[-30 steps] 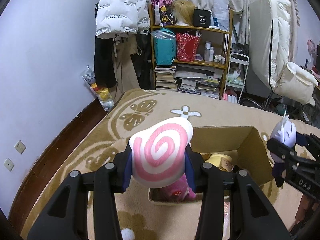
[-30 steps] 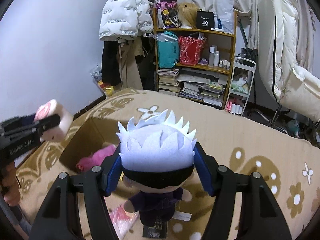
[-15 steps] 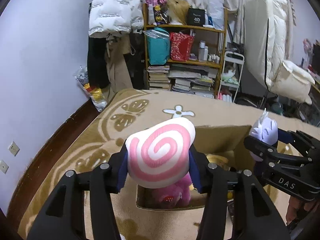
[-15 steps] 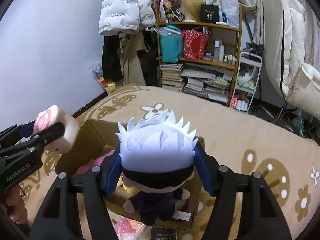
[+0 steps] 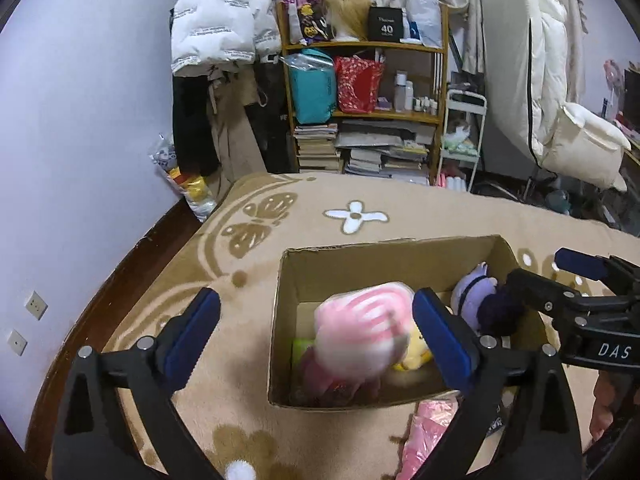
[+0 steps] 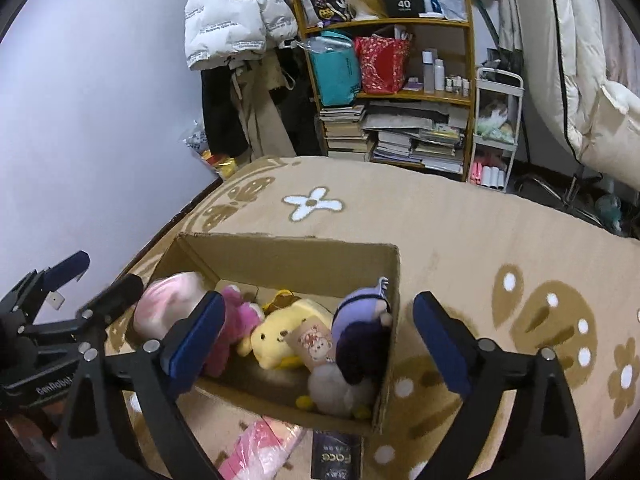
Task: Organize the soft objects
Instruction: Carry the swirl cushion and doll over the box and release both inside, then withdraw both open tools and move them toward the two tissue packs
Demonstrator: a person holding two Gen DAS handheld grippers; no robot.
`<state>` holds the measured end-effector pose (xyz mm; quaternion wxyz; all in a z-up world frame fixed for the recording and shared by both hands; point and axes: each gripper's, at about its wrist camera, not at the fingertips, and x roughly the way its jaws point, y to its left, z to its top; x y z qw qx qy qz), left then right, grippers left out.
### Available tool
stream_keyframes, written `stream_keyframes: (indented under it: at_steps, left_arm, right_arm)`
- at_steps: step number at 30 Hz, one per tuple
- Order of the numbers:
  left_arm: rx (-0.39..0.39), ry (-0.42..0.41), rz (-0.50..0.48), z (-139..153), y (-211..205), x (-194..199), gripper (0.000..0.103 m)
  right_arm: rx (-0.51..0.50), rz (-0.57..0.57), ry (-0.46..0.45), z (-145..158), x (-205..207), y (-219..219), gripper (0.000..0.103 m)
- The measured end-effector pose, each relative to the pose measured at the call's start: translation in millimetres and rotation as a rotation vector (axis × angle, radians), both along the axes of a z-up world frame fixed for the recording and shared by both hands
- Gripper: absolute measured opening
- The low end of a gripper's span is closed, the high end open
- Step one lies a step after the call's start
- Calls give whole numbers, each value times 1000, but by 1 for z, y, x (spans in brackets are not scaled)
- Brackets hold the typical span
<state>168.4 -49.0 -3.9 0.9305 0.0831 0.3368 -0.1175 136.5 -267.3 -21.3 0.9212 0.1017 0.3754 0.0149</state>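
Observation:
An open cardboard box [image 5: 320, 272] [image 6: 288, 252] sits on the tan rug. My left gripper [image 5: 316, 328] is open above it; the pink swirl plush [image 5: 360, 332] [image 6: 168, 304] is blurred, dropping into the box's left side. My right gripper [image 6: 316, 332] is open over the box; the white-haired doll [image 6: 360, 328] [image 5: 476, 300] lies in the box's right end. A yellow plush [image 6: 280, 328] and a pink plush [image 6: 236, 320] lie inside too.
A pink plastic packet [image 6: 256, 448] and a dark booklet [image 6: 336, 460] lie on the rug in front of the box. A bookshelf [image 5: 360, 112] and hanging coats stand at the back. A wall runs along the left.
Both grippers opened over the box. The swirl plush left my left gripper and falls in; the doll left my right gripper and lies in the box.

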Motion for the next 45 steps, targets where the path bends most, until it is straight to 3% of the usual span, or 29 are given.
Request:
stream_keyframes:
  at_steps: [10, 21, 28, 34, 38, 45]
  left_arm:
    - [7, 21, 41, 10, 14, -16, 100]
    - [6, 41, 67, 15, 29, -61, 100]
    - [9, 128, 52, 2, 35, -75, 100]
    - [36, 141, 34, -5, 25, -82, 100]
    - [26, 205, 19, -23, 18, -84, 100]
    - [101, 238, -16, -45, 1, -79, 100]
  right_arm:
    - [-5, -27, 11, 6, -26, -11, 103]
    - [-1, -7, -3, 12, -59, -10, 103]
    - [-64, 26, -5, 6, -78, 1, 103]
    - [-50, 37, 17, -9, -88, 5, 103]
    - [-37, 32, 51, -25, -91, 3, 103]
    - [-13, 27, 106, -47, -90, 2, 103]
